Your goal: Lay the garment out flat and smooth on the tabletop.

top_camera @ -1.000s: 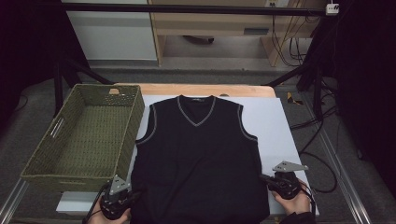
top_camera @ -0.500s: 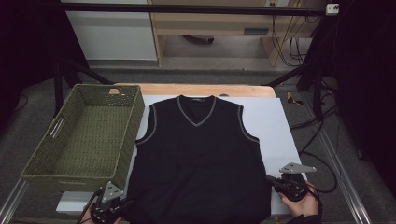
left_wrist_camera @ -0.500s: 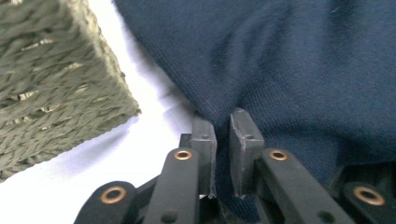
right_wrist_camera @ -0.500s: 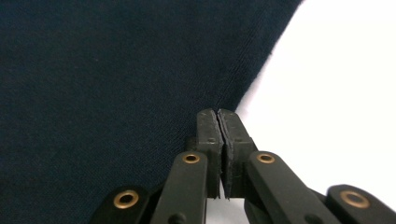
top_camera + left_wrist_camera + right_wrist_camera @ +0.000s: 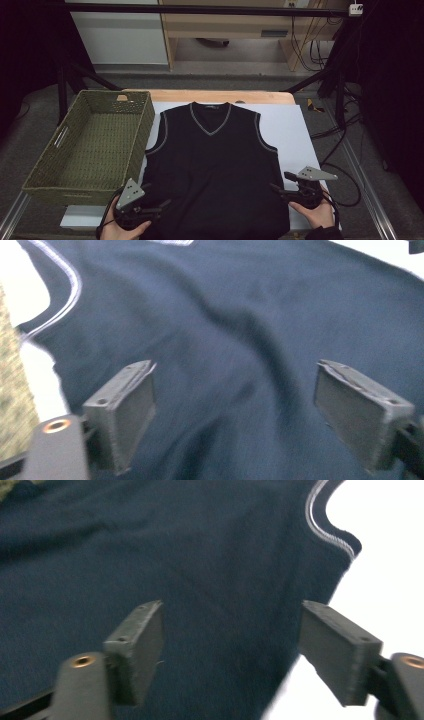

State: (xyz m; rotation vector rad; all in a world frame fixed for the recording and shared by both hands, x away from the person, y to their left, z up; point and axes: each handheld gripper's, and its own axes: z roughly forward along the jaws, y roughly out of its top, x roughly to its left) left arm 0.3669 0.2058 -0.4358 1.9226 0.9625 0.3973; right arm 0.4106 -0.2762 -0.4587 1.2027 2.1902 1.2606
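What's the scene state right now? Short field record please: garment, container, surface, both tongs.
garment: black sleeveless vest, flat, neck pointing away from the person
container: green woven basket, nothing in it, left of the vest
surface: white sheet over the wooden table
left tongs: jaws just opened, apart, at the vest's lower left edge, not gripping
right tongs: jaws just opened, apart, at the vest's lower right edge, not gripping

This looks like a lab or recording studio. A black metal frame [image 5: 210, 9] spans the top of the picture, loose cables [image 5: 305, 47] hang at upper right, and the table [image 5: 210, 96] stands among dark curtains on grey carpet [image 5: 45, 120].
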